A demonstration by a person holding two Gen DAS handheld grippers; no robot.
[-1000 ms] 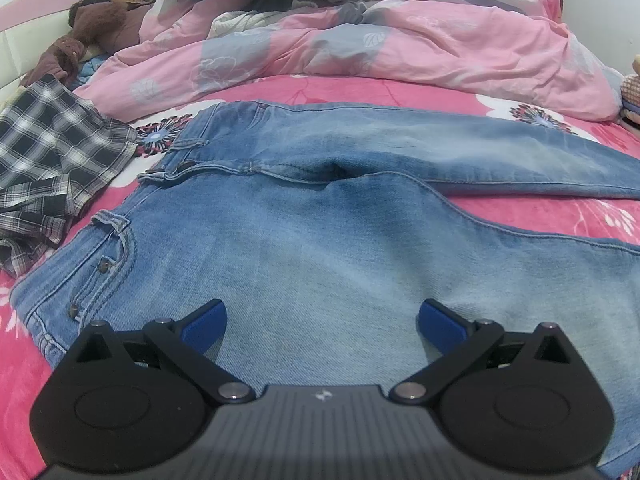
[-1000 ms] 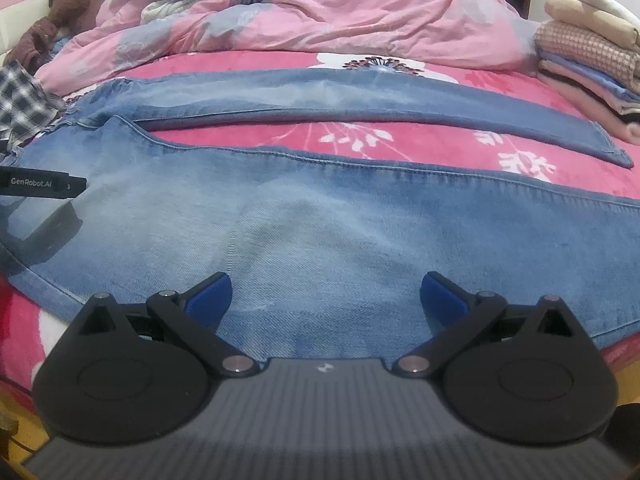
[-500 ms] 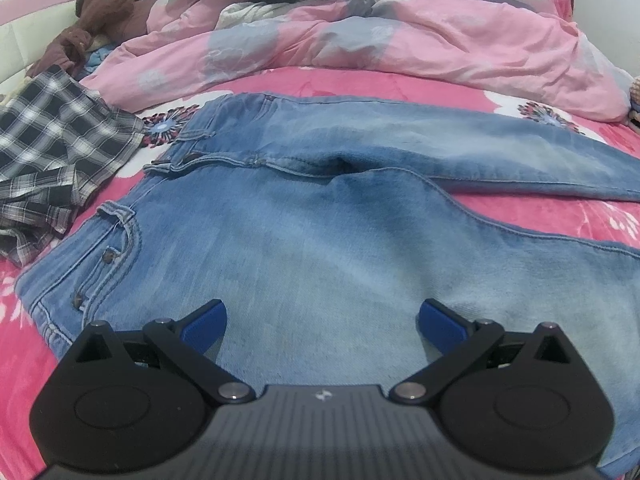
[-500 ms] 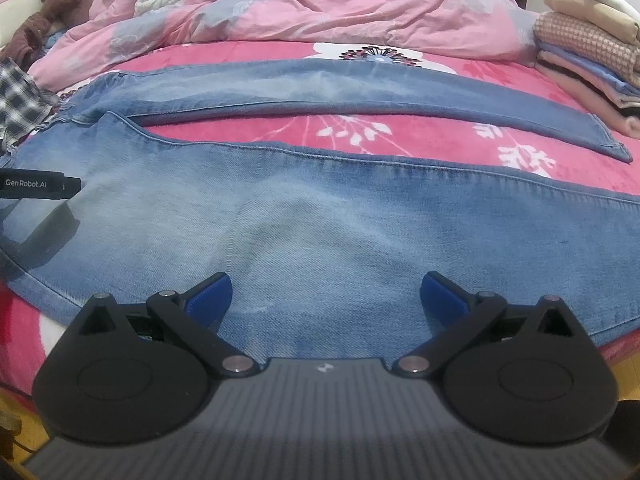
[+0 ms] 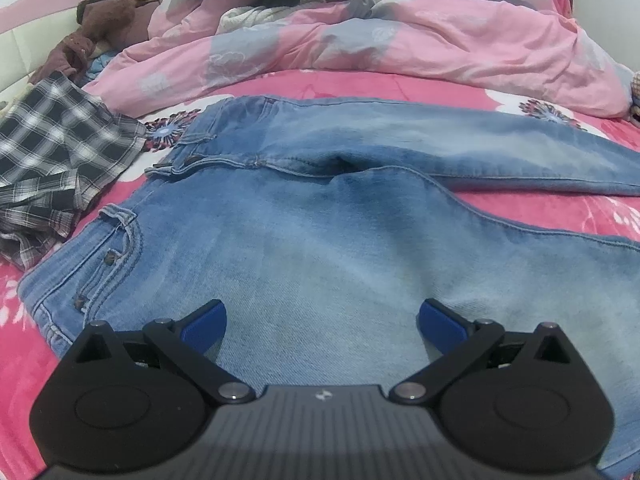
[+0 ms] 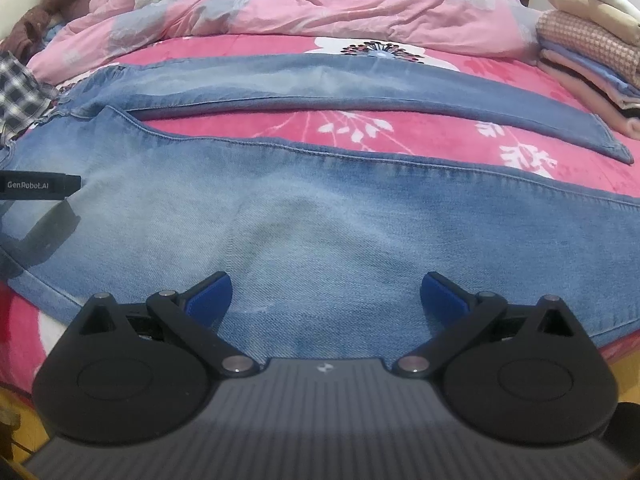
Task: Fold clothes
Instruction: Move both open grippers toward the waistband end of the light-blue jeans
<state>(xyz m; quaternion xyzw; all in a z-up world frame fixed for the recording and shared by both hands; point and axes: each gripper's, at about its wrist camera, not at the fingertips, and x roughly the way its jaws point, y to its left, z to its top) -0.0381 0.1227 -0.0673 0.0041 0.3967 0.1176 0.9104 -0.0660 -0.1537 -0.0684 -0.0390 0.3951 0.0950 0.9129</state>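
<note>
The pink floral bedsheet (image 6: 420, 130) carries faded light-blue denim jeans (image 5: 320, 240), spread flat with legs parted. Folding seems not yet begun: left gripper (image 5: 322, 318) and right gripper (image 6: 326, 294) hover spread wide, empty; next, probably pinch the near leg's edge

The left gripper (image 5: 322, 316) has its jaws spread wide, its blue fingertips (image 5: 204, 320) far apart and holding nothing. The right gripper (image 6: 326, 294) is likewise spread wide and empty, its blue pads (image 6: 444, 294) well separated. In the right wrist view, the left gripper's black body juts in from the left edge.
</note>
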